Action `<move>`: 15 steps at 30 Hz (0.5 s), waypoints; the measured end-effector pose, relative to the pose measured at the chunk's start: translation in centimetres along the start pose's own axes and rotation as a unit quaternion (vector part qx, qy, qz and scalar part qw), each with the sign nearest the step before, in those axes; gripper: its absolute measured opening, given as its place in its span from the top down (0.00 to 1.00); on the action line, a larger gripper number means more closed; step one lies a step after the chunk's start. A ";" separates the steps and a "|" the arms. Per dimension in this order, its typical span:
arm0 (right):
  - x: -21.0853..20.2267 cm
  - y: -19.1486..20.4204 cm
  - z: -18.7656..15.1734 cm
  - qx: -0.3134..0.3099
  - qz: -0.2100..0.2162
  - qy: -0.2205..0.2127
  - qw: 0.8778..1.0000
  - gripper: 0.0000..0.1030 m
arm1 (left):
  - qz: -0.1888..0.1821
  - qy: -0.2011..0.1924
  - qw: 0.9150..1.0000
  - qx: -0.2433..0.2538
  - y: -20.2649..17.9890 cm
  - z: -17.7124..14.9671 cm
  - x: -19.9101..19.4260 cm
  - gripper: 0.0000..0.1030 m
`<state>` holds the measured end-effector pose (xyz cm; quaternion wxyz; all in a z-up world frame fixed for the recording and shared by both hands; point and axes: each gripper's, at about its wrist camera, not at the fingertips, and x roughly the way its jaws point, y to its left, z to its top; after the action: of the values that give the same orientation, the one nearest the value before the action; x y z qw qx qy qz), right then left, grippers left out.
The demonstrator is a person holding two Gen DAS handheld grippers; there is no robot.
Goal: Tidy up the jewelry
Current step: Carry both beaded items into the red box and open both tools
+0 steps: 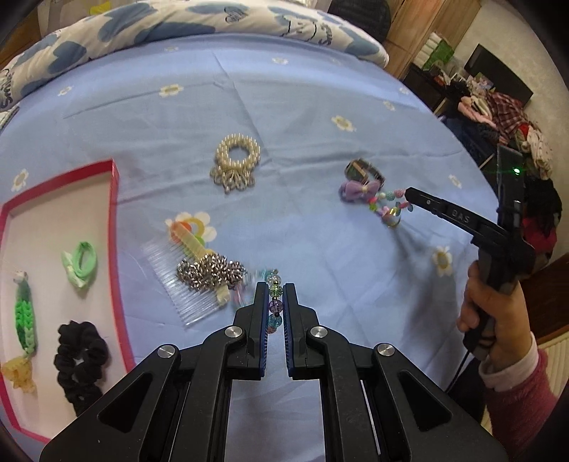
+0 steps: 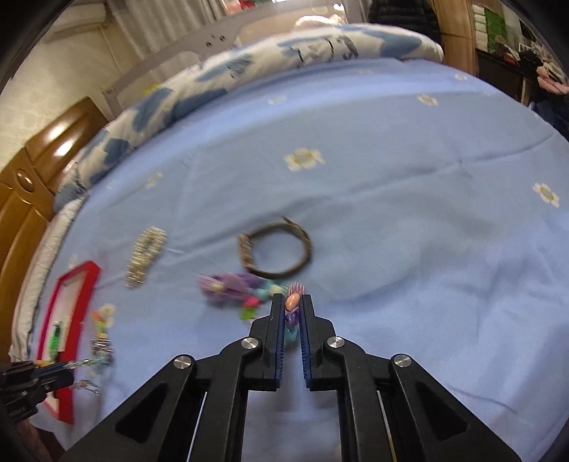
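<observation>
My left gripper [image 1: 276, 286] is shut on a glittery beaded bracelet [image 1: 274, 302], low over the blue bedsheet. My right gripper [image 2: 292, 297] is shut on a colourful beaded bracelet [image 2: 293, 308]; it also shows in the left wrist view [image 1: 409, 194] with the beads [image 1: 389, 206] hanging from its tip. A pink-rimmed tray [image 1: 114, 199] at the left holds a green hair tie [image 1: 81, 263], a green woven band [image 1: 24, 316] and a black scrunchie [image 1: 81, 359]. On the sheet lie a pearl scrunchie [image 1: 236, 160], a silver chain piece [image 1: 209, 272], a clear comb [image 1: 181, 280], a purple bow tie [image 1: 359, 188] and a brown bangle [image 2: 275, 250].
A patterned duvet [image 1: 213, 17] is bunched along the far side of the bed. A wooden wardrobe [image 2: 32, 184] stands left of the bed. Clothes and shelves [image 1: 505, 117] are piled beyond the right edge. A yellow-orange flower clip [image 1: 190, 231] lies by the comb.
</observation>
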<state>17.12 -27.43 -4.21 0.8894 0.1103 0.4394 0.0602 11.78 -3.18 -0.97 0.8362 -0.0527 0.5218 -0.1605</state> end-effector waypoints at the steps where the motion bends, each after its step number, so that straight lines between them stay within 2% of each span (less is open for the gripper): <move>1: -1.0 0.6 0.1 -0.002 0.008 -0.009 1.000 0.93 | -0.001 -0.006 1.000 -0.001 0.0 0.0 -0.6 0.94; 7: -4.3 3.8 1.1 -0.013 0.053 -0.038 0.998 0.93 | -0.003 -0.033 0.999 -0.012 1.0 0.0 -3.2 0.94; 15: -5.3 9.4 0.3 -0.039 0.108 -0.032 0.993 0.93 | 0.009 -0.064 0.997 -0.044 4.0 -0.8 -6.7 0.94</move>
<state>14.09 -19.49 2.36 0.8950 0.1239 0.3934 0.1697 9.18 2.81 3.43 0.8661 -0.0949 0.4742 -0.1266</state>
